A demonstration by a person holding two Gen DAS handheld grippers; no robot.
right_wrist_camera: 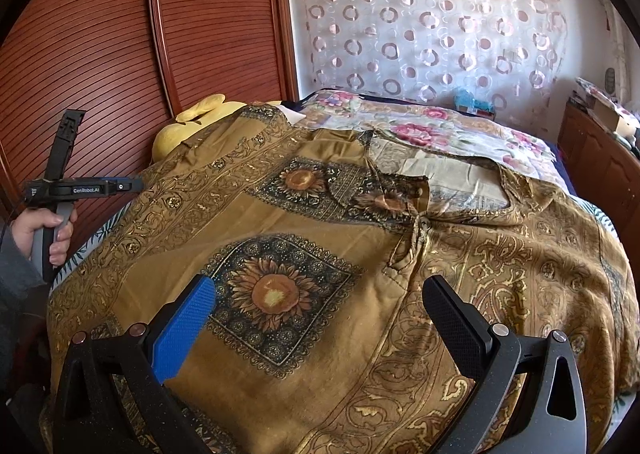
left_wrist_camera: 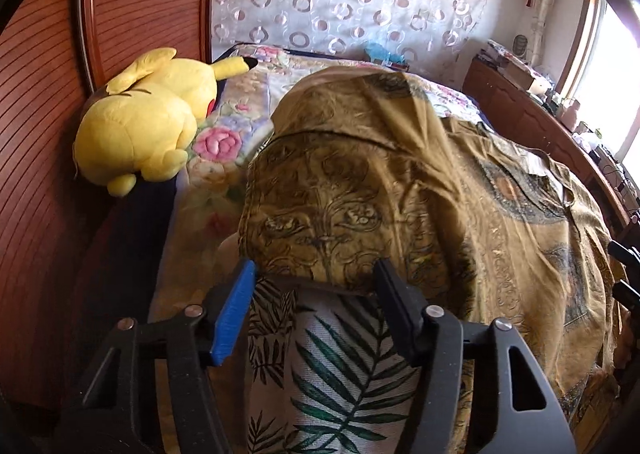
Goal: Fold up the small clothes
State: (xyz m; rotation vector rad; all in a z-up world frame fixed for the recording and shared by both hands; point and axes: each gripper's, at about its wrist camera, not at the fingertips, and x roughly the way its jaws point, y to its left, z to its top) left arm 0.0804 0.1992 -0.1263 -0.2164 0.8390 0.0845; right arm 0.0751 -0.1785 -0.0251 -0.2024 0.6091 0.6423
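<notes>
An ochre printed garment (right_wrist_camera: 320, 221) is lying spread across the bed (right_wrist_camera: 460, 129), its neckline toward the far side and its sunflower panels facing up. At its left side a flap is standing raised, and the left claw (left_wrist_camera: 316, 278) is sitting at the hem of that flap, over a leaf-print cloth (left_wrist_camera: 340, 366) underneath. Its fingers are partly apart with the hem at their tips; whether the pads are actually pressing on the fabric is hard to tell from this angle, so I would call it not yet gripping. The right claw (right_wrist_camera: 320, 302) is hovering wide open above the lower sunflower panel, holding nothing. A hand (right_wrist_camera: 48, 234) is holding the left tool's handle, beside a yellow plush toy (left_wrist_camera: 148, 121).

The step in hand is probably taking the left edge to fold it inward. To do it well, the left claw should be closing fully on the hem, catching both layers, then carrying it across low and flat. The right claw could be pinning the middle so the garment is not sliding.
</notes>
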